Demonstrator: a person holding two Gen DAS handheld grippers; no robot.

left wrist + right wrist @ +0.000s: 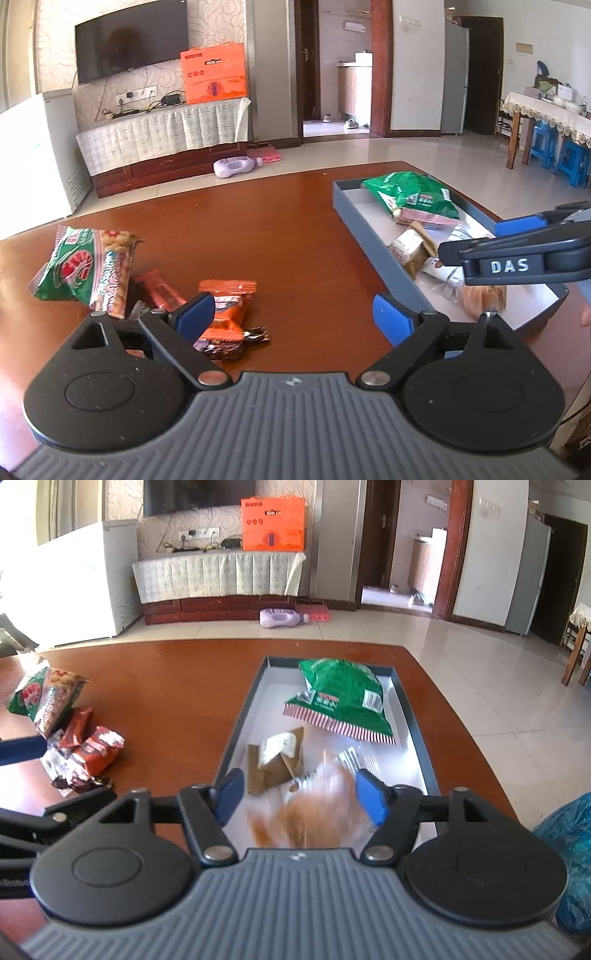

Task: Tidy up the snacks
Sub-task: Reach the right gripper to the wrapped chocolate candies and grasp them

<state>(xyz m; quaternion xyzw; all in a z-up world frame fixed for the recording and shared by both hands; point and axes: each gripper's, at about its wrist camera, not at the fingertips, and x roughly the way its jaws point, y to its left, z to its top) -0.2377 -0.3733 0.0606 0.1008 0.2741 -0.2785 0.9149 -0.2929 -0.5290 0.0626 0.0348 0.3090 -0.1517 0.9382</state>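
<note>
A grey tray [236,723] on the brown table holds a green snack bag [343,698], a brown packet [275,762] and a clear bread packet [317,812], which is blurred. My right gripper [301,797] is open above the bread packet, its pads apart from it. The tray [369,236] also shows in the left wrist view, with the green bag [410,195] and the right gripper [467,245] over it. My left gripper [293,317] is open and empty above the table, beside loose snacks: a green shrimp-cracker bag [86,271] and orange packets [225,310].
The loose snack pile [85,749] lies left of the tray. The table's far edge [221,642] borders a tiled floor with a purple bottle [280,618]. A blue plastic bag [569,849] sits at the near right.
</note>
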